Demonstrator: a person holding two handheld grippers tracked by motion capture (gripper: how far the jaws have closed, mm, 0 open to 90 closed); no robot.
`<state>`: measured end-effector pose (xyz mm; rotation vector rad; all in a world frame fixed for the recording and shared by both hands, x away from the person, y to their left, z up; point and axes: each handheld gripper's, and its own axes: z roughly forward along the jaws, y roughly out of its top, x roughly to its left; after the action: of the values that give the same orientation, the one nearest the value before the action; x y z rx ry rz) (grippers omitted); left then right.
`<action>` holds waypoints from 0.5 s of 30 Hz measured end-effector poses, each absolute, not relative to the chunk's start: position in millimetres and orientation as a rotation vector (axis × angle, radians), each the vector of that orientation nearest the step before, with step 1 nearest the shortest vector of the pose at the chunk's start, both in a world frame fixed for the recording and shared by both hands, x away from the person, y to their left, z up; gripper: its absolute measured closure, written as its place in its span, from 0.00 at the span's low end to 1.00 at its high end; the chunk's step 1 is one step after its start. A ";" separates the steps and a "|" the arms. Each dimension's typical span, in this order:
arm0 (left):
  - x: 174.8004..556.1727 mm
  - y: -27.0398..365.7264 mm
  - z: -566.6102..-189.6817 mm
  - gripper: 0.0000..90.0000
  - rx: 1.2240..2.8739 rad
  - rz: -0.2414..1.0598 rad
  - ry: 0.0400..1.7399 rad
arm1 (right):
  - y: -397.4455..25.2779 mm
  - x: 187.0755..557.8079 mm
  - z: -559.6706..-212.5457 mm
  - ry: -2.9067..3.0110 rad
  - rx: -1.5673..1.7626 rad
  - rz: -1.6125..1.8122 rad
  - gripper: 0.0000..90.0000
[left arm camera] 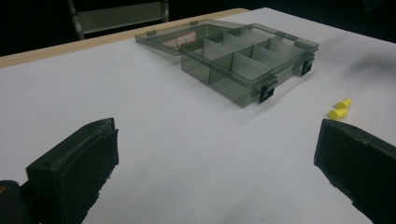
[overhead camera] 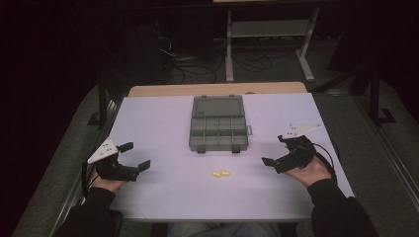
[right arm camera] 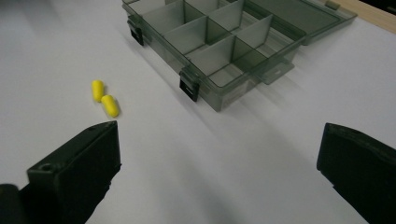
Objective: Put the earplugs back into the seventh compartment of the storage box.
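Both claws, L [overhead camera: 136, 156] and R [overhead camera: 275, 149], gape wide w/ nothing held. Box [overhead camera: 218, 123] open ahead, 2 pills [overhead camera: 220, 173] btwn claws. Prob next: I grab a pill.

No text, label, brand, number or sign can be read anywhere.

Colour-wise it's pretty muted; the counter [overhead camera: 163, 192] has a plain pale lavender-white top with a tan wood strip along the far edge; the compartment box [overhead camera: 218, 129] is smoky see-through grey with black latches; the two little capsules [overhead camera: 220, 173] are bright yellow; both hand-held grippers, left [overhead camera: 136, 156] and right [overhead camera: 274, 149], are black with light grey plates; sleeves are black.
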<state>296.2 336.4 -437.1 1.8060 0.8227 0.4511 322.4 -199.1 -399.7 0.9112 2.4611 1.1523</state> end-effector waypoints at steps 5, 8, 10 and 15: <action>296.3 336.0 -437.3 0.00 1.810 0.449 0.821 | -183.9 326.0 -396.0 2.511 0.864 1.130 0.00; 296.3 336.2 -437.3 0.00 1.809 0.449 0.822 | -177.6 327.6 -395.2 2.531 0.839 1.122 0.00; 296.2 336.1 -437.4 0.00 1.811 0.449 0.821 | -174.0 328.6 -395.4 2.544 0.829 1.109 0.00; 296.2 336.2 -437.4 0.00 1.812 0.449 0.820 | -165.8 330.7 -397.1 2.574 0.810 1.088 0.00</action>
<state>296.2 336.2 -437.4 1.8120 0.8199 0.4493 330.7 -165.8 -397.1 0.8097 2.5744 1.0880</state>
